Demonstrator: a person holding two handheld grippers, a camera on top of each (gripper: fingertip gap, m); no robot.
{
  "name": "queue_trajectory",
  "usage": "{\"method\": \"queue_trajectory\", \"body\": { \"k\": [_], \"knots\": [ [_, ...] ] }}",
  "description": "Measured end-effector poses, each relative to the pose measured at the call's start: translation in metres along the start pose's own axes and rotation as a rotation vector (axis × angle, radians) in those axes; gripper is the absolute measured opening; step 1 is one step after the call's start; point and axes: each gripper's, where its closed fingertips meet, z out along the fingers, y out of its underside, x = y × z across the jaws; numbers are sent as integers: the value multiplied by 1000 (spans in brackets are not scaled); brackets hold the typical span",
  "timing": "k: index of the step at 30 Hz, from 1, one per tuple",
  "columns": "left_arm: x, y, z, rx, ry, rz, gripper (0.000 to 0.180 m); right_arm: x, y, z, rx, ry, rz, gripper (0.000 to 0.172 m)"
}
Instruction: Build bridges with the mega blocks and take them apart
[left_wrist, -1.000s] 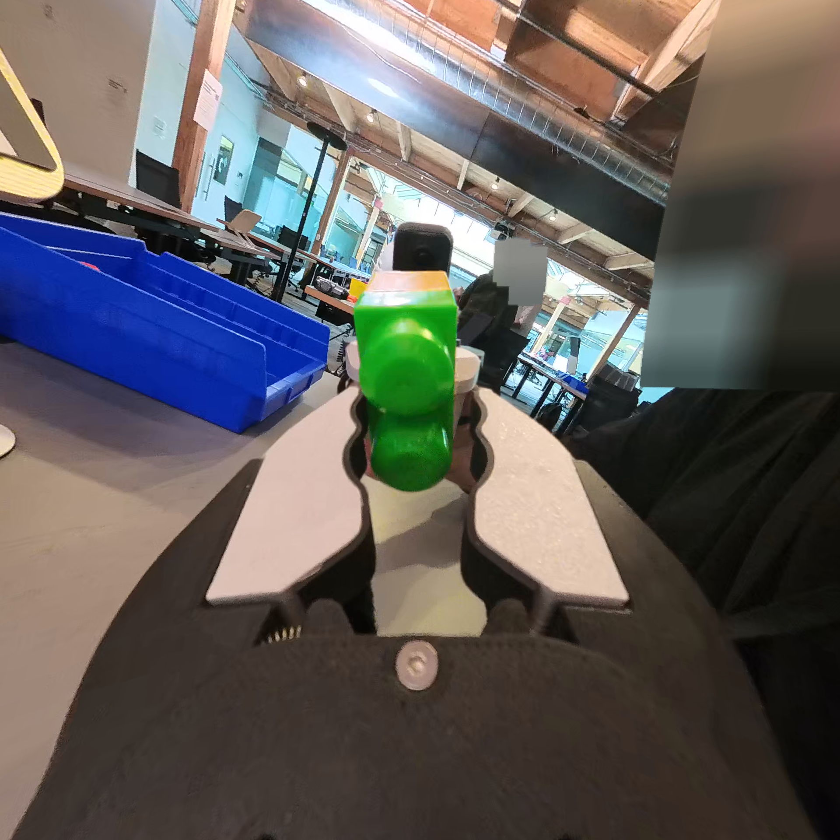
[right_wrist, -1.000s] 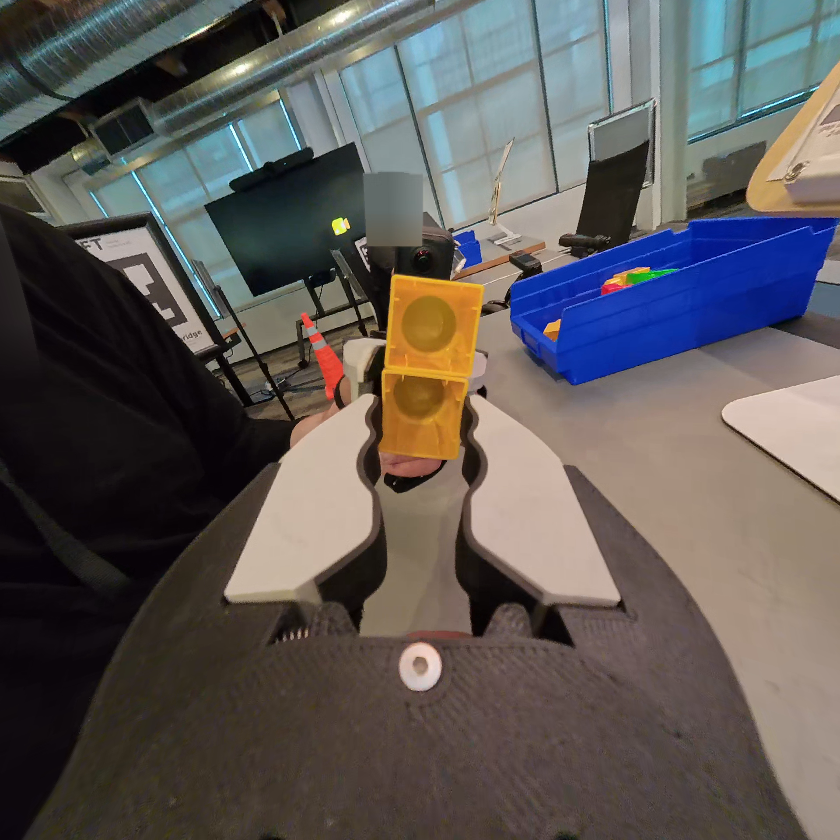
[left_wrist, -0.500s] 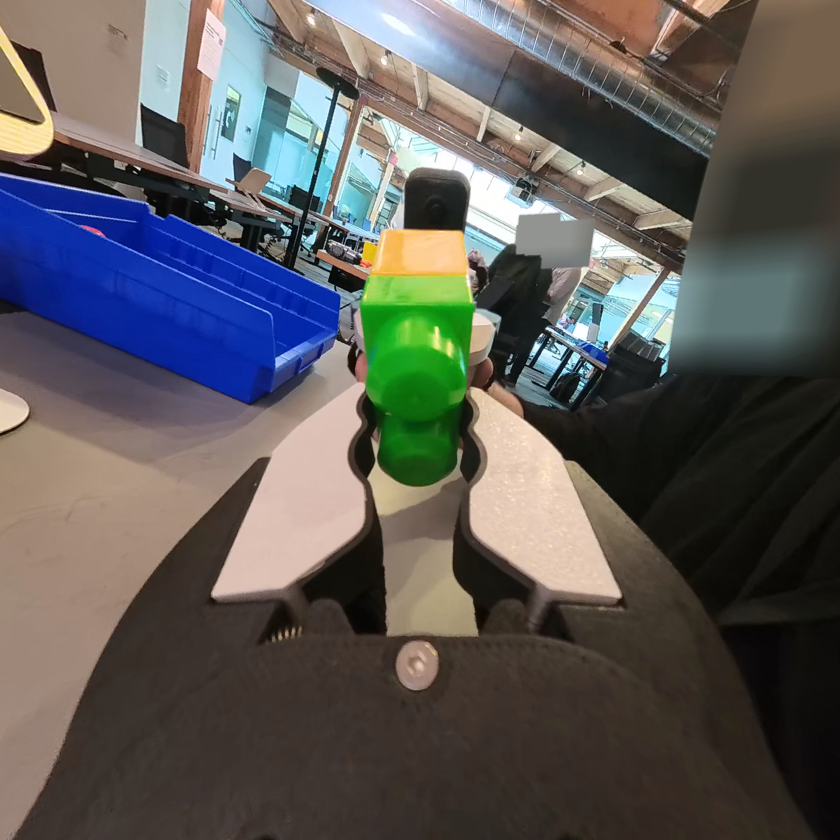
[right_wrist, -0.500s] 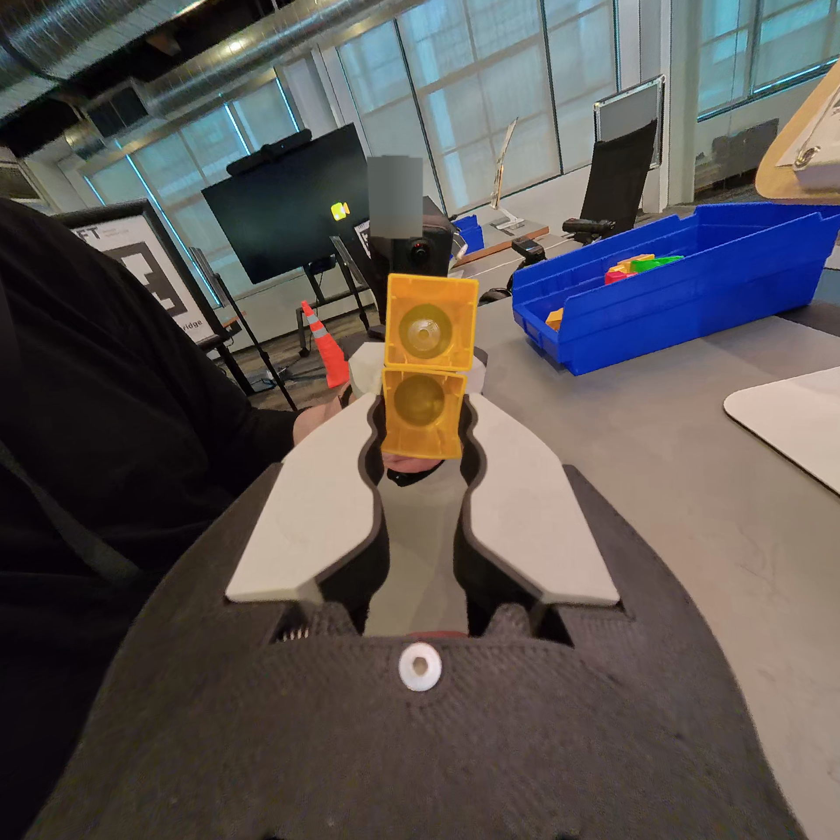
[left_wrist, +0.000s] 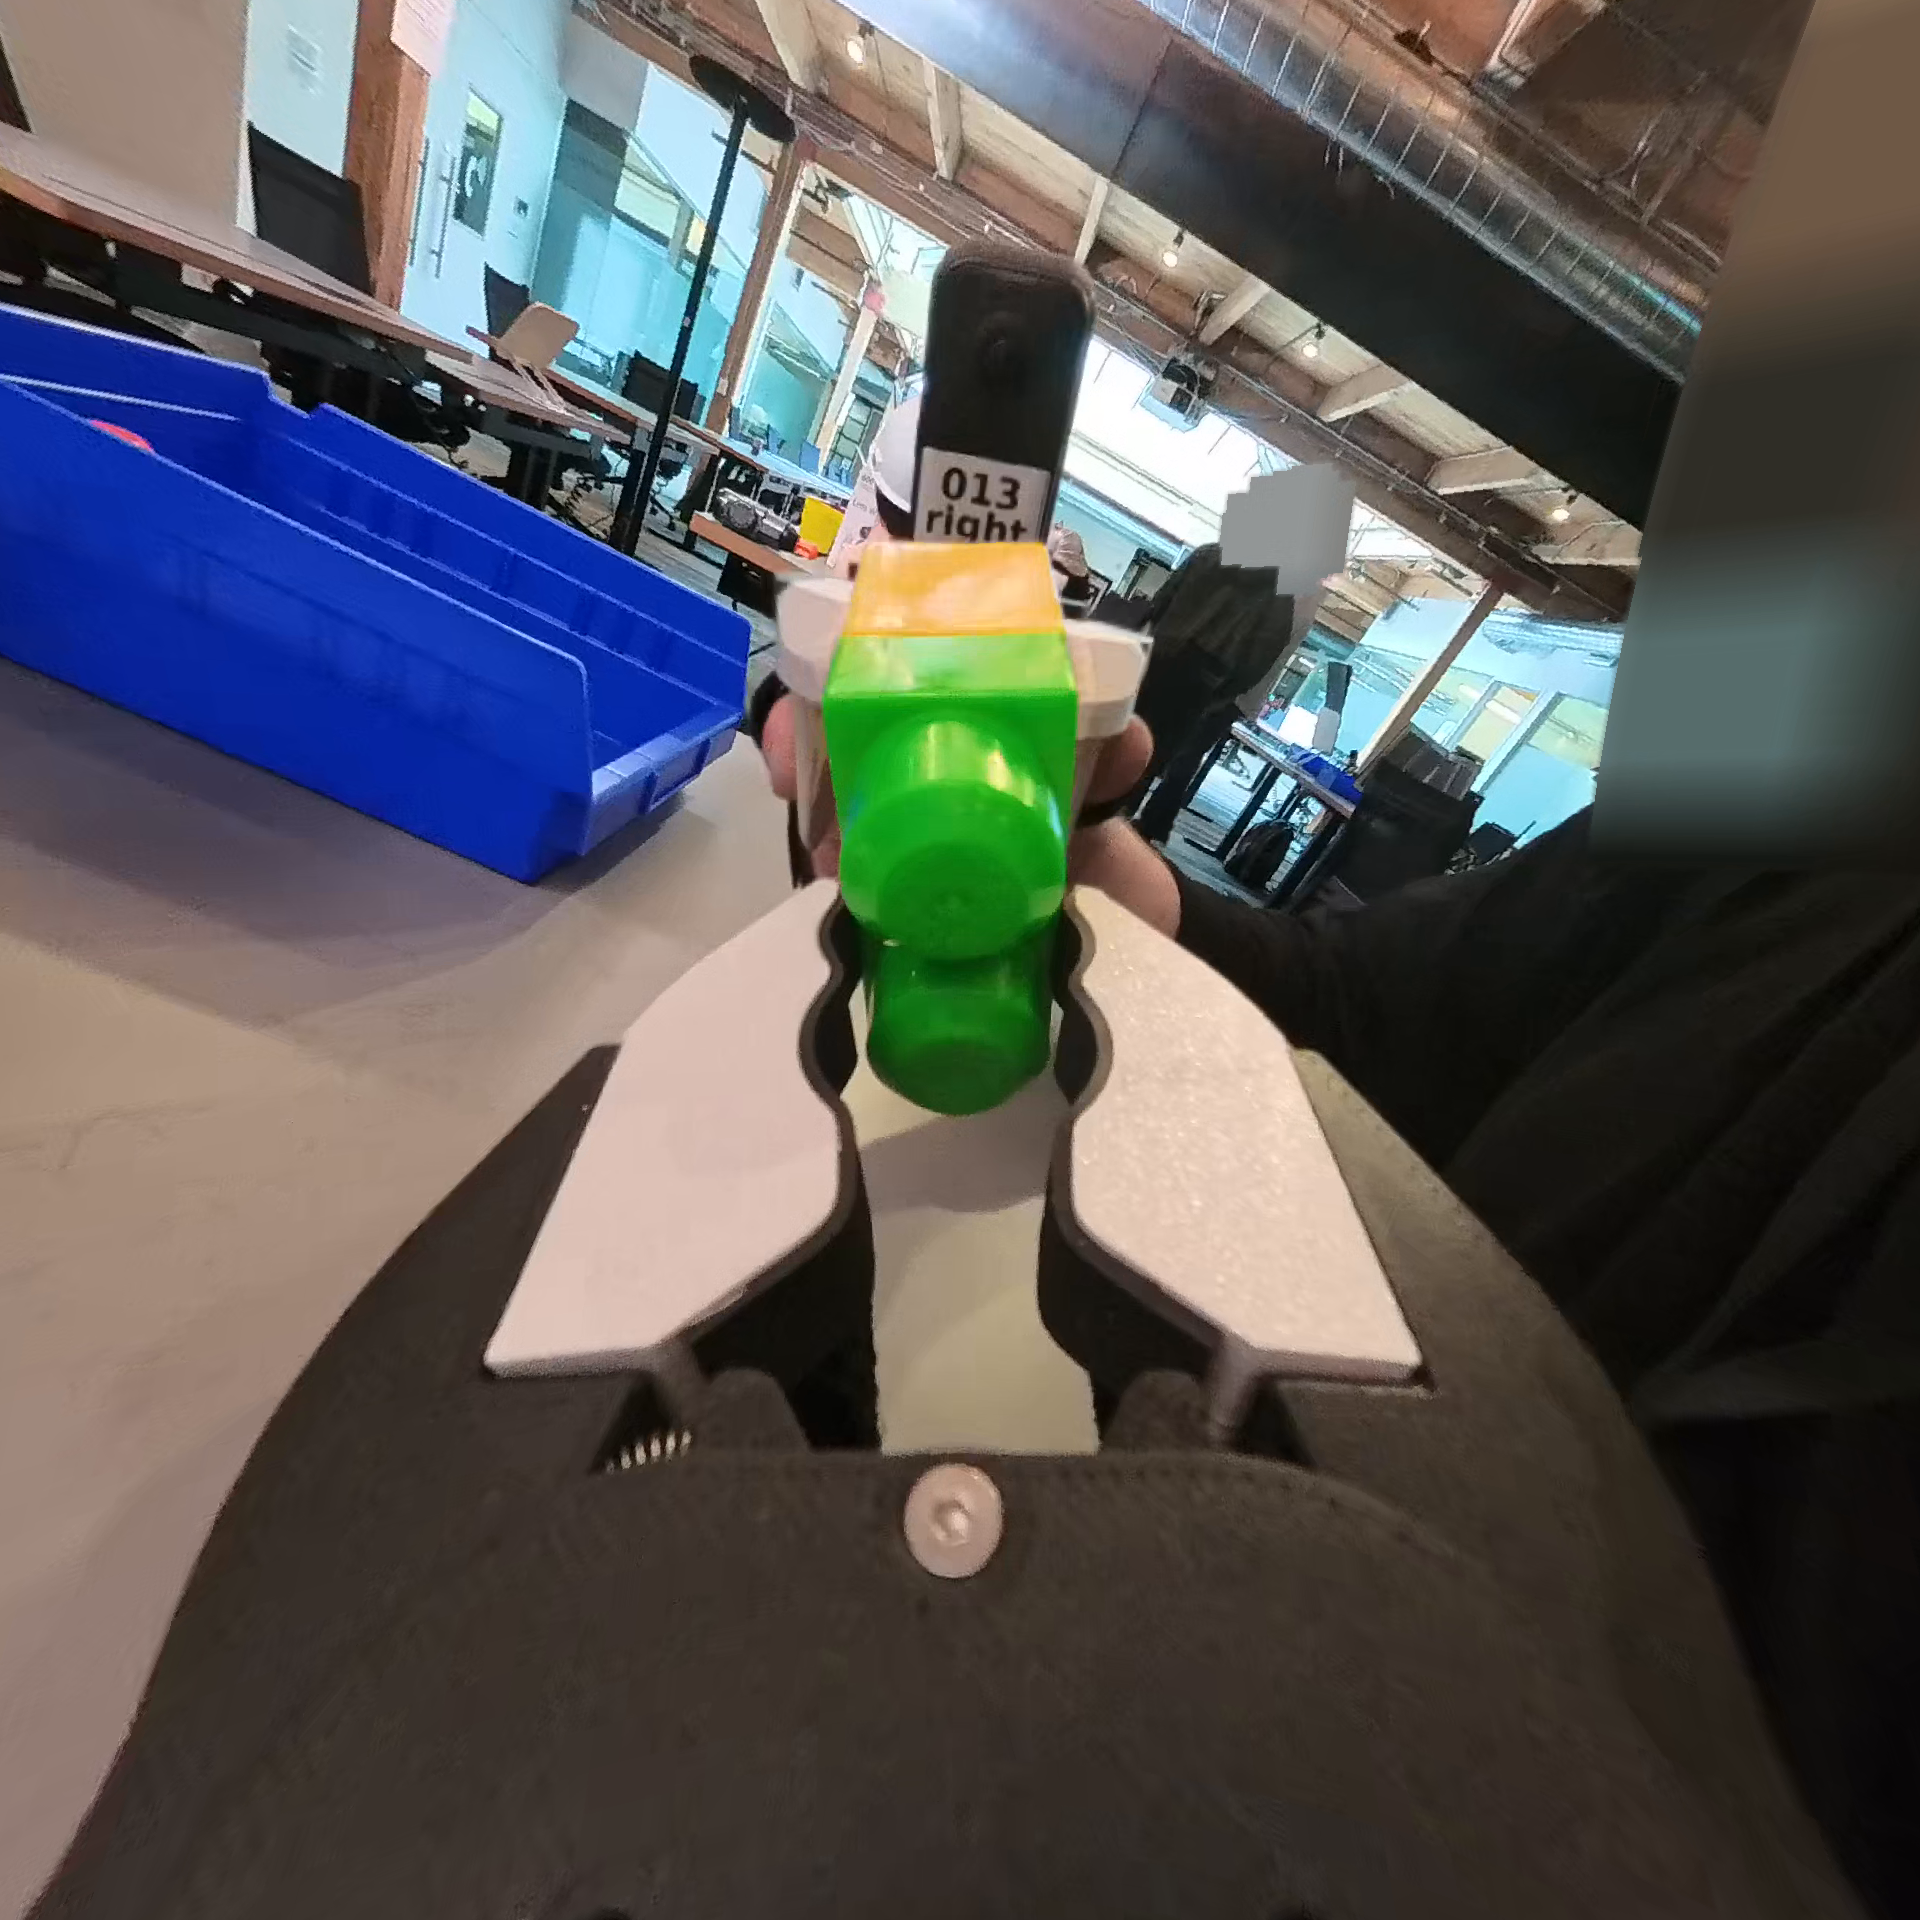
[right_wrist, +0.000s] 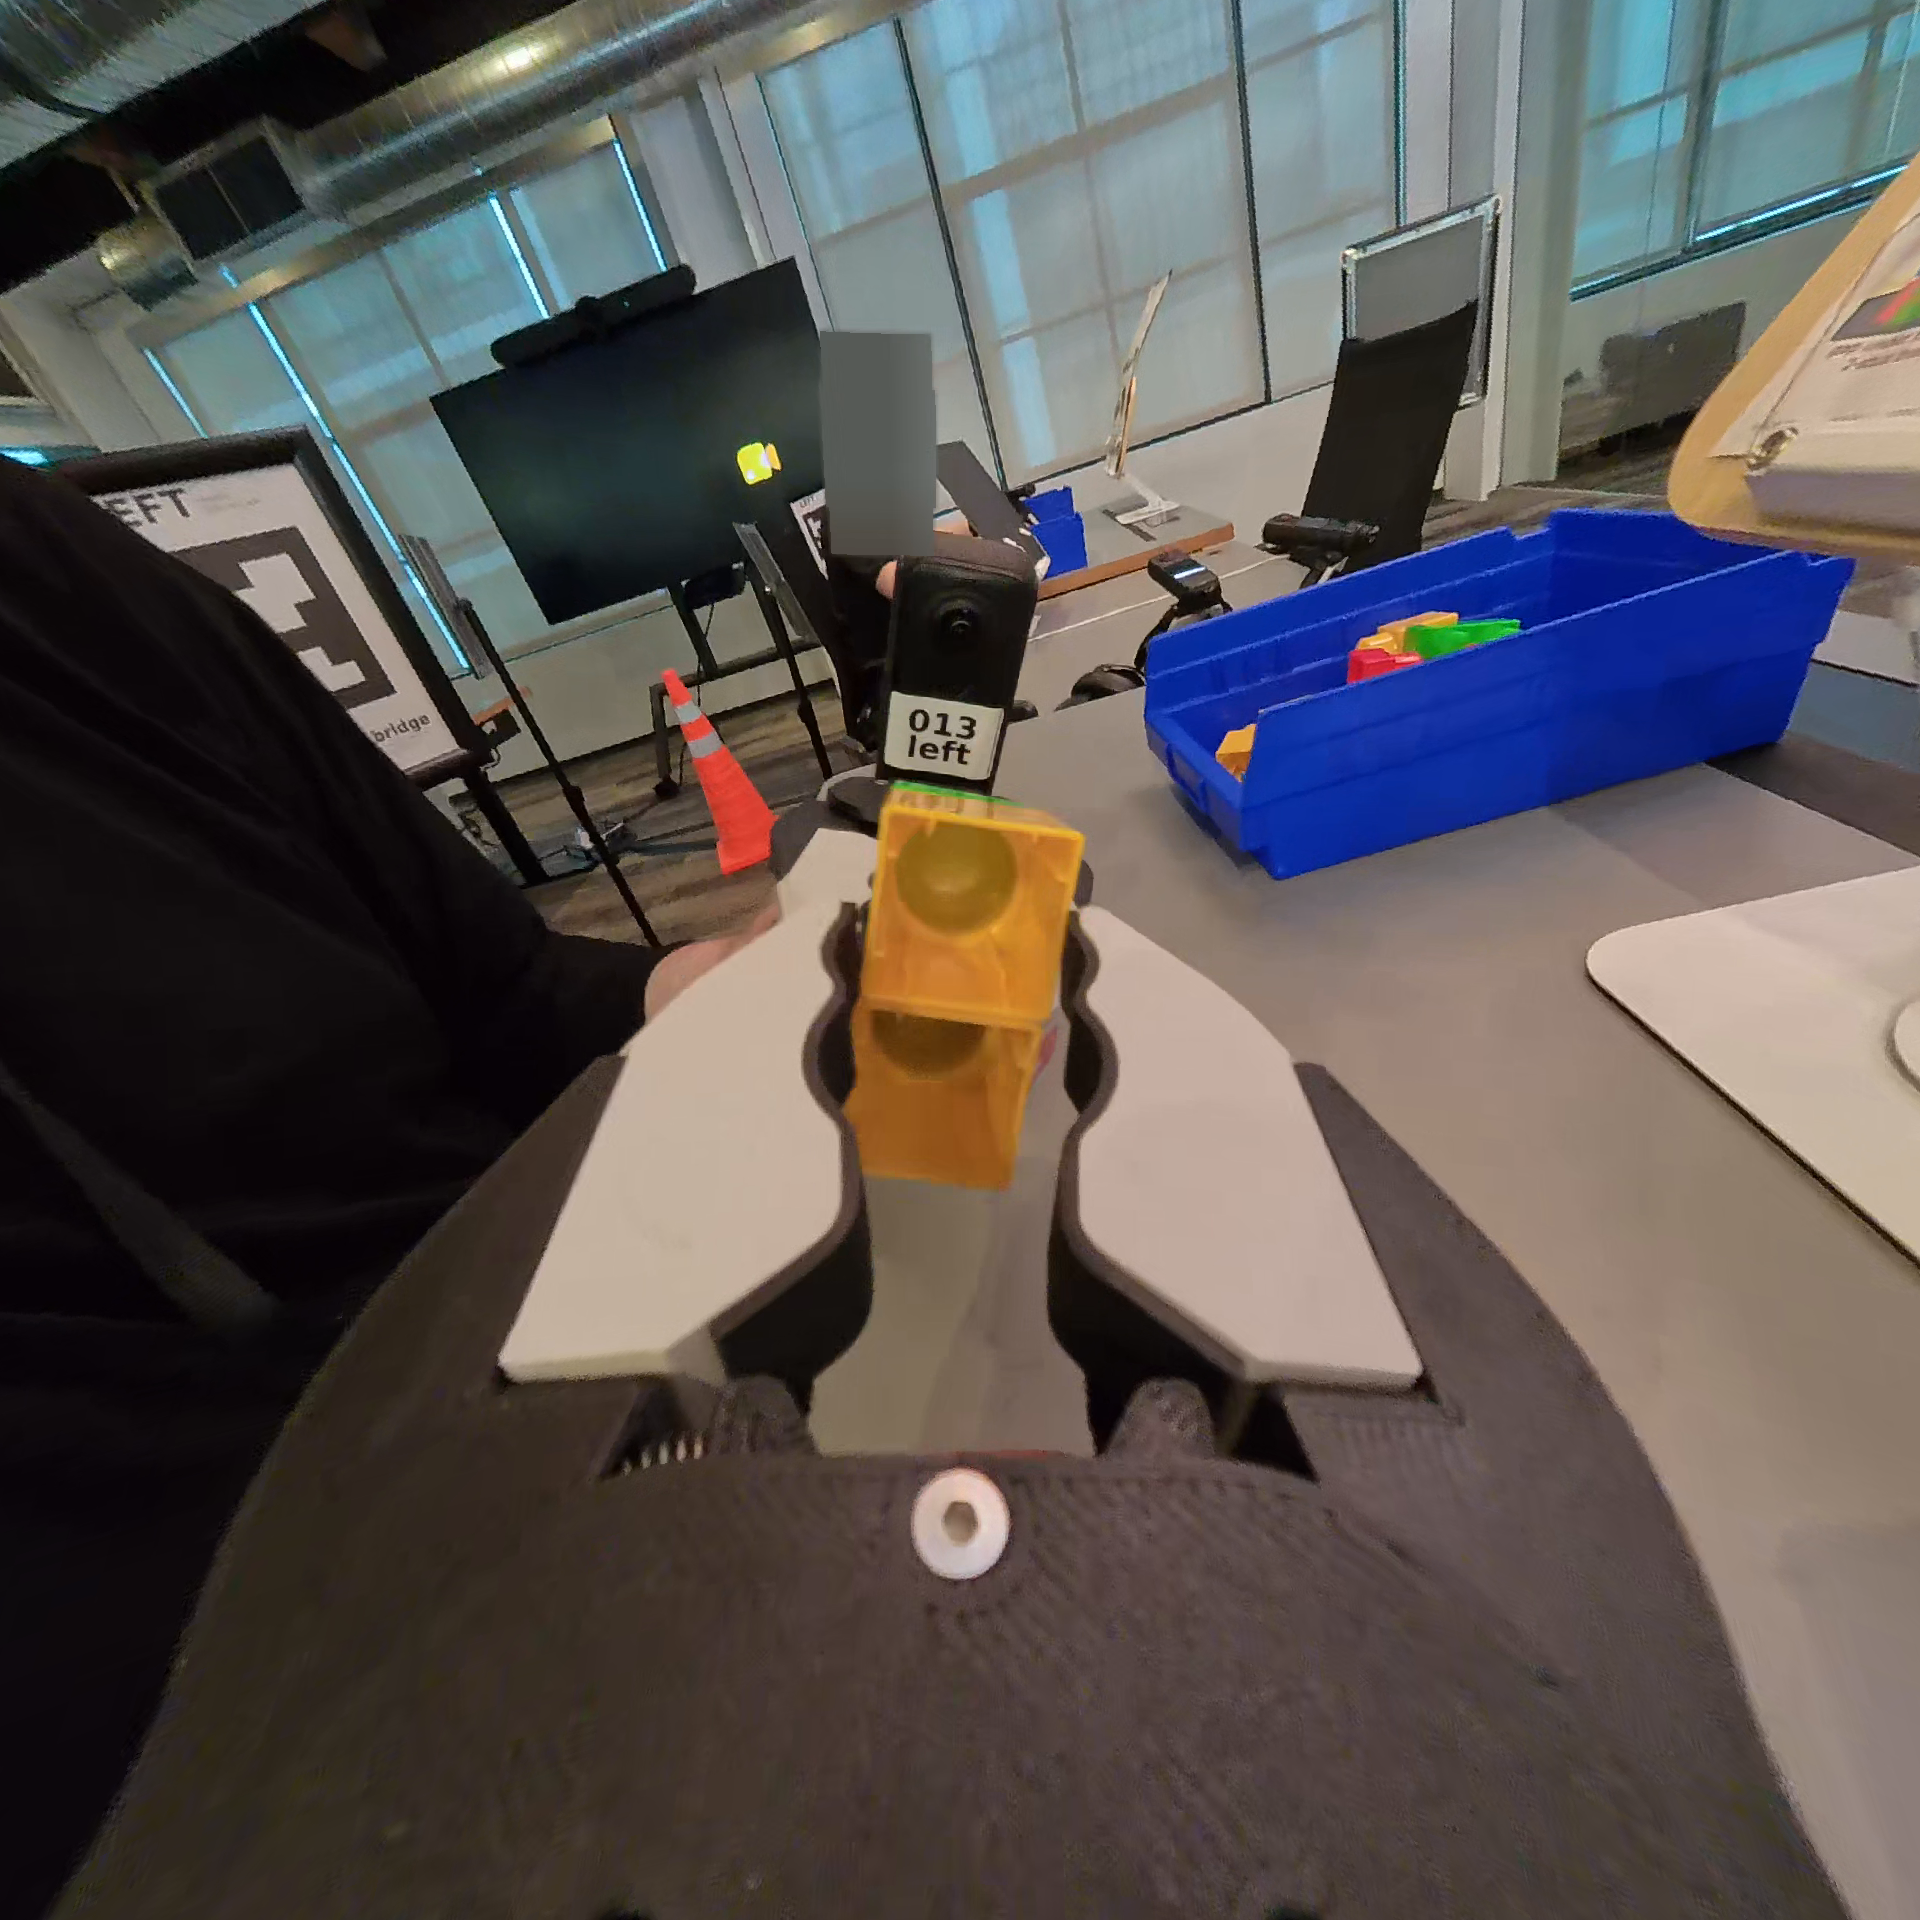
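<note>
My left gripper (left_wrist: 951, 935) is shut on a green block (left_wrist: 951, 790), with its two studs pointing at the camera. An orange block (left_wrist: 951, 587) is joined to the green block's far side. My right gripper (right_wrist: 961, 935) faces the left one and is shut on that orange block (right_wrist: 966, 987), whose hollow underside faces the camera. The orange block sits tilted between the pads. A sliver of the green block (right_wrist: 935, 795) shows behind it. The joined pair hangs above the grey table (left_wrist: 208, 1039). The right gripper's white fingers (left_wrist: 816, 644) flank the orange block in the left wrist view.
A blue bin (right_wrist: 1507, 727) stands on the table and holds several loose coloured blocks (right_wrist: 1423, 639); it also shows in the left wrist view (left_wrist: 312, 623). A white mat (right_wrist: 1766, 1039) lies at the right. The person's black sleeve (left_wrist: 1558, 1039) is close by. My left and right fingertips are right by each other.
Both grippers have lifted and drawn closer together with the joined blocks between them. The orange block now sits tilted in the right gripper's grasp. The left jaws closed in on the green block.
</note>
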Motion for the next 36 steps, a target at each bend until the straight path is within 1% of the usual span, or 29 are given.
{"method": "queue_trajectory", "body": {
  "k": [4,5,7,9,11,16,21,26,33,34,35,36],
  "knots": [
    [-1,4,2,-19,-2,11,35,-1,1,0,17,-17,20,36],
    [0,3,2,-8,15,3,35,-1,1,-1,19,-21,23,35],
    [1,-4,0,34,33,-11,41,-1,2,-1,17,-13,21,35],
    [1,-7,-2,44,16,24,35,-3,3,1,13,-19,20,35],
    [2,-10,-3,52,12,28,35,-3,3,1,9,-21,20,35],
    [1,-2,-1,5,-13,44,36,-4,3,2,15,-25,28,35],
    [1,-1,-2,-11,-25,47,35,-4,7,3,-11,-22,19,35],
    [1,23,11,-135,-38,72,35,-8,7,8,-38,-33,0,35],
    [1,18,15,-71,-4,2,35,-4,2,4,-24,-9,9,36],
    [2,14,14,-39,10,-22,35,2,0,1,-23,24,10,48],
    [2,8,12,6,28,-60,35,8,-3,-4,-10,56,10,56],
    [-1,5,11,46,30,-92,35,9,-6,-9,4,66,14,57]
  ]
}}
